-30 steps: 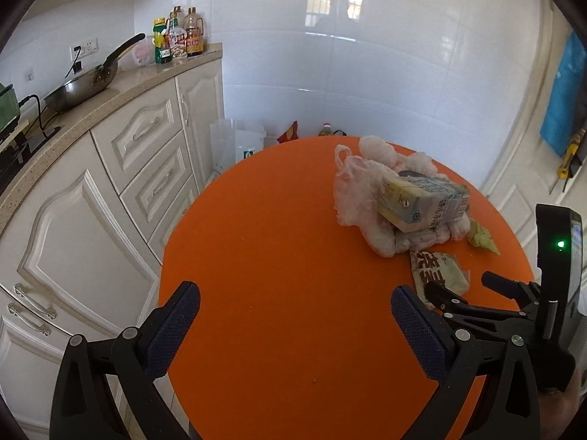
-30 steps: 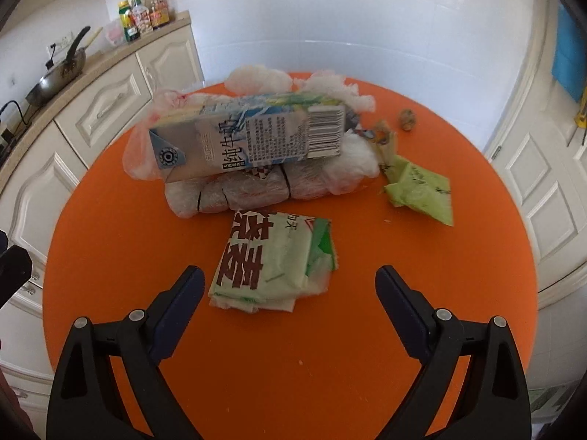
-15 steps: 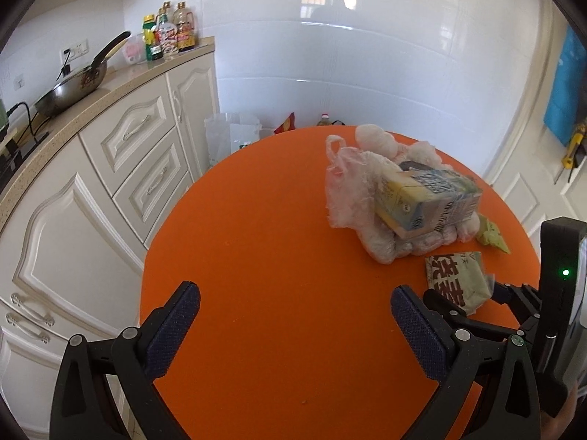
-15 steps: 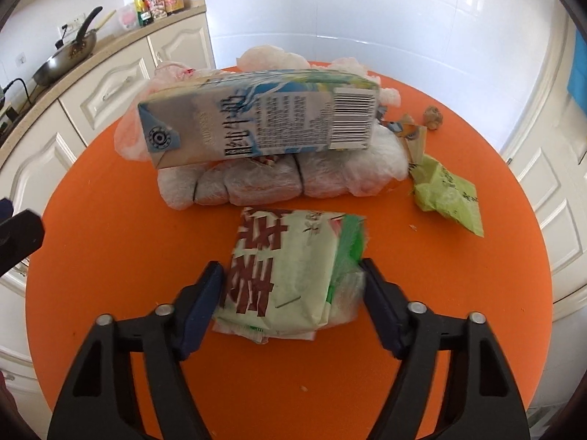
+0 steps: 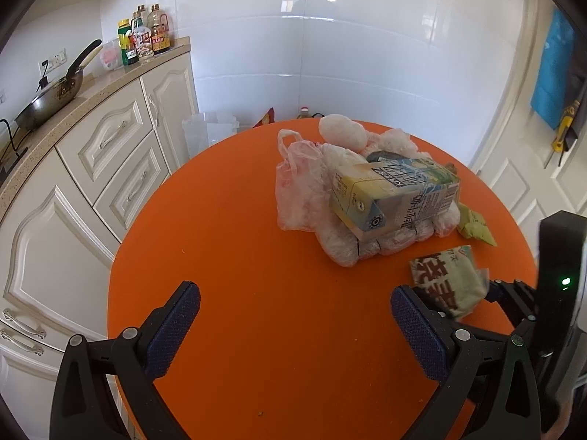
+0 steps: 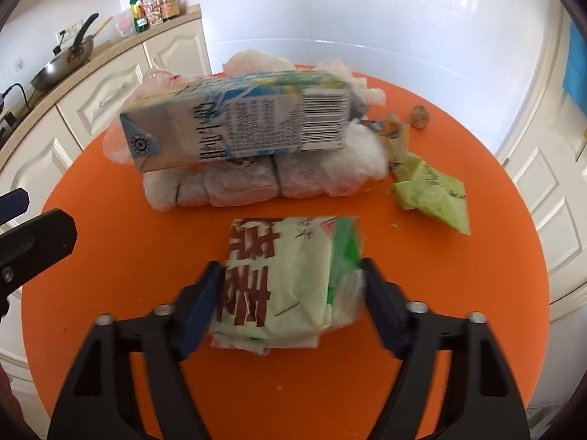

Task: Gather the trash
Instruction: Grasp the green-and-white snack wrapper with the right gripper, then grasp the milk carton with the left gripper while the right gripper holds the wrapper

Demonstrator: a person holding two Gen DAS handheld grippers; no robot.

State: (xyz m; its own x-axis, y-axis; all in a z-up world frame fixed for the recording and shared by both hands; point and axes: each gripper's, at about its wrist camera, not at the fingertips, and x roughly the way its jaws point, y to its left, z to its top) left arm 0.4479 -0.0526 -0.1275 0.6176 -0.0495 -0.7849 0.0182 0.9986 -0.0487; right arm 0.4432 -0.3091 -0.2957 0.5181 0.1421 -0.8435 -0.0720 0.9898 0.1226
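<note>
The right gripper [image 6: 291,289] jaws have just closed onto the green packet [image 6: 282,278] between them; left gripper [image 5: 293,315] gapes empty.

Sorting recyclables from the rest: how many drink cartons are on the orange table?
1. The milk carton lies on its side atop the plastic-wrapped bundle, beyond the green packet. The bags could hide another.

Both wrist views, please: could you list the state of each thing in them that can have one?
Right hand-held gripper: jaws have just been closing, both pads on the pale green packet.
Pale green packet: flattened, clamped on the orange table.
Left hand-held gripper: open, nothing between its fingers.
Milk carton: on its side atop the plastic bag bundle.
Green wrapper: crumpled, lying loose.
</note>
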